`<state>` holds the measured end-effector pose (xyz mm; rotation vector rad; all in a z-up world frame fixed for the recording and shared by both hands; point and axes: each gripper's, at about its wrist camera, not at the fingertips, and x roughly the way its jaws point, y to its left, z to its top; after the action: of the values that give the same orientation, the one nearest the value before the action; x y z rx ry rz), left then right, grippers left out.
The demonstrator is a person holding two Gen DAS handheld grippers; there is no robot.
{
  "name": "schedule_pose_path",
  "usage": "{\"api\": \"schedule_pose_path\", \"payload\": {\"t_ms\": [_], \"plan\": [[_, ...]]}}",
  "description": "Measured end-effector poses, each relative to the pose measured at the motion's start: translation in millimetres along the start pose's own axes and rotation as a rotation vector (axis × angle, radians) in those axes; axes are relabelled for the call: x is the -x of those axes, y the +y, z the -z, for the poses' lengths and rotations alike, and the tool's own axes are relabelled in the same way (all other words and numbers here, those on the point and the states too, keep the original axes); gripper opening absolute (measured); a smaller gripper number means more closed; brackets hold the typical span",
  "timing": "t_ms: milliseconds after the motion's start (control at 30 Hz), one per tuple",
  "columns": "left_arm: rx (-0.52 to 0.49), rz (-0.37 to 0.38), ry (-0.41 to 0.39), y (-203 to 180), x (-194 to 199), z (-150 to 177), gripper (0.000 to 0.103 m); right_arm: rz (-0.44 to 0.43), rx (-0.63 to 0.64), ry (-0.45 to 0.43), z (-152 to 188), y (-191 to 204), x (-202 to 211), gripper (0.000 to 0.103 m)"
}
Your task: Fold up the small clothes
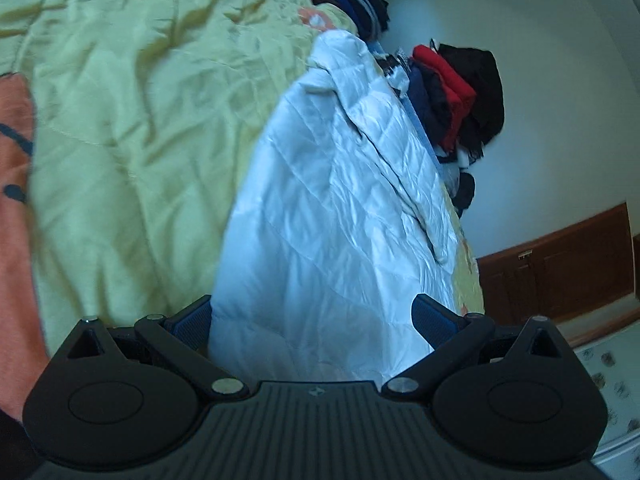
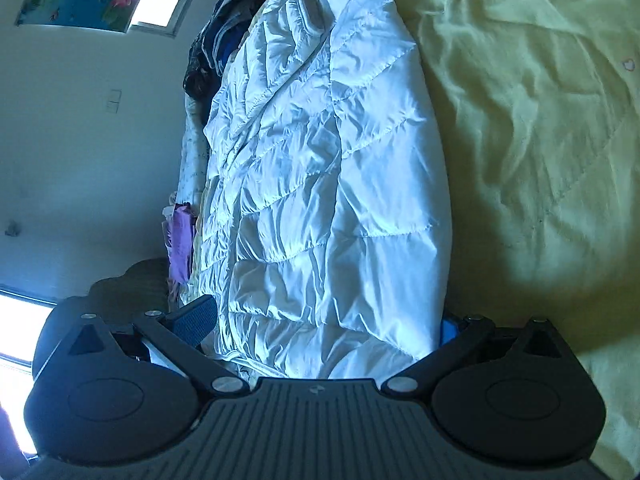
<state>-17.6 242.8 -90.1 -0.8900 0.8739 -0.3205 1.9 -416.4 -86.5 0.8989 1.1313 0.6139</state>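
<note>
White quilted jacket point(image 1: 328, 200) lies on the yellow-green bed cover point(image 1: 132, 120), its bulk between both sets of spread fingers. Left hand-held gripper point(image 1: 312, 320) and right hand-held gripper point(image 2: 320, 320) stand wide apart around the fabric. Dark clothes pile point(image 1: 460, 100) sits beyond.

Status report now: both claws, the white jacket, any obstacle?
Left claw open, astride white quilted jacket. Right claw open, same. Jacket lying on yellow bedspread. Clothes piles beyond.

Bed covered by a wrinkled yellow-green bedspread point(image 1: 120, 128) with orange patches at its left edge. A white quilted jacket point(image 1: 328, 208) lies on it; piles of dark and red clothes point(image 1: 452, 96) rest at the far edge.
</note>
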Motion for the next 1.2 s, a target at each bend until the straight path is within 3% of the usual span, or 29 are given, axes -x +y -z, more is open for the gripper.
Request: {"api": "schedule_pose_path", "payload": {"t_ms": [67,200,367,433,533,733,800,867,1000,1100,1200], "plan": [[-0.04,-0.034,0.015,-7,-5,2,0.098,-0.001,0.002,-0.005,1,1,1,0.102],[-0.073,-0.056,0.074,-12,-10,5,0.067,-0.005,0.023,-0.018,5,2,4,0.1],[-0.086,-0.054,0.104,-13,-11,7,0.067,-0.035,0.015,-0.118,11,-7,13,0.096],[-0.102,-0.061,0.117,-15,-12,9,0.05,-0.036,0.03,-0.128,13,-7,13,0.095],[-0.12,-0.092,0.144,-15,-16,9,0.034,-0.027,0.057,-0.1,14,-5,10,0.091],[-0.12,-0.094,0.147,-15,-15,9,0.034,-0.021,0.001,-0.06,14,-15,8,0.062],[-0.122,-0.093,0.146,-15,-14,9,0.034,-0.017,-0.03,-0.031,17,-21,4,0.039],[-0.119,-0.093,0.146,-15,-16,9,0.034,-0.008,-0.05,-0.013,23,-27,1,0.027],[-0.12,-0.092,0.147,-16,-17,8,0.032,-0.036,-0.092,-0.031,30,-36,2,0.017],[-0.144,-0.085,0.136,-20,-15,8,0.015,-0.047,-0.085,-0.028,35,-35,1,0.014],[-0.176,-0.065,0.112,-28,-10,8,0.011,-0.076,-0.067,-0.037,35,-26,4,0.013]]}}
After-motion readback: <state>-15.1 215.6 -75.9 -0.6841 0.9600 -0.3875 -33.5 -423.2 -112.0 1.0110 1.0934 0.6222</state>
